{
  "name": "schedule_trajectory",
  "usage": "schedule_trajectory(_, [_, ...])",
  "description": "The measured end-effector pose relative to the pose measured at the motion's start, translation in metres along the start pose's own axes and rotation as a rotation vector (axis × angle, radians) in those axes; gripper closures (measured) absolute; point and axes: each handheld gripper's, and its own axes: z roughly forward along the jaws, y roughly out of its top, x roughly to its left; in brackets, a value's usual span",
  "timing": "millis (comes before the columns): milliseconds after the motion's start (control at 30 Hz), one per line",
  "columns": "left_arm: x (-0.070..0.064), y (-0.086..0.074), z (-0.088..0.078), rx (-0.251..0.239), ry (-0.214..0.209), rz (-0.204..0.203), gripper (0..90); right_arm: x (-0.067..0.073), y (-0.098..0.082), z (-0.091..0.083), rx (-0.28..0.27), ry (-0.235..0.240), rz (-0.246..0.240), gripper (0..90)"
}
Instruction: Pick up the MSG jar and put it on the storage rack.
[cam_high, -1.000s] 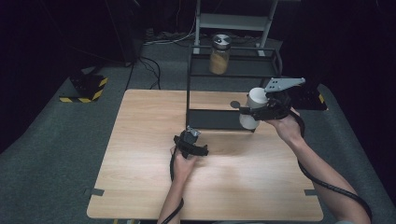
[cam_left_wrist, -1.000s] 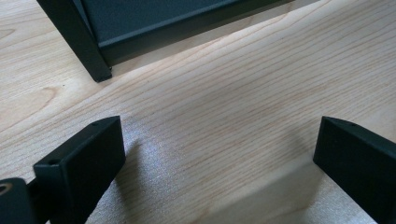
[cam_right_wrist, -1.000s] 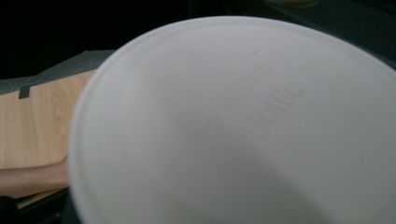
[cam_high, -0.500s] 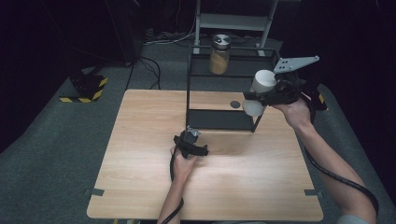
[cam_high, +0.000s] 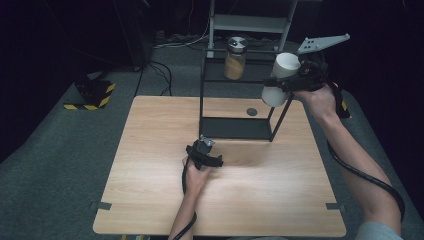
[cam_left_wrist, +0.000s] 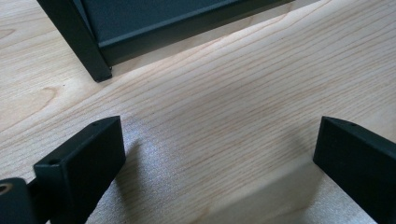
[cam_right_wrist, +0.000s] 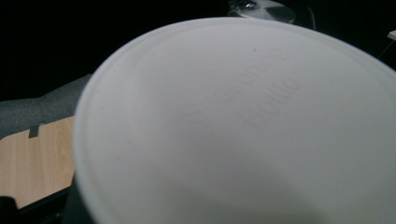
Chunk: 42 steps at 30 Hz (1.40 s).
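A white cup (cam_high: 280, 80) is held in the right gripper (cam_high: 292, 82), up in the air by the top of the black metal rack (cam_high: 235, 129). The cup is gripped by its side and is tipped over, so its long axis runs slanted: one round end points up and away from the gripper, the other end points down toward the bench (cam_high: 150, 190). In the right gripper view, one round flat end of the cup (cam_right_wrist: 243, 130) is seen very close, with faint raised letters on it.

A jar (cam_high: 235, 59) with a silver lid is placed on the rack's top shelf, just beyond the cup. A rack post is found right under the cup, so little room is left there. Open air is left on the gripper's outer side.

The left gripper (cam_high: 204, 154) is rested on the bench with its jaws wide apart and nothing between them. The rack's corner foot (cam_left_wrist: 95, 70) is seen just ahead of it, and bare wood is spread all around.
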Motion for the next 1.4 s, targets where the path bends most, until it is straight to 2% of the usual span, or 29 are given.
schedule_trajectory(467, [0.000,0.000,0.000,0.000,0.000,0.000,2.2,-0.018,0.018,0.014,0.014,-0.080,0.057,35.3])
schedule_trajectory(867, [0.000,0.000,0.000,0.000,-0.001,0.000,2.3,-0.033,0.035,0.038,0.062,-0.144,0.120,35.3])
schedule_trajectory(1400, [0.000,0.000,0.000,-0.001,-0.001,-0.001,2.3,-0.043,0.039,0.056,0.071,-0.159,0.161,35.3])
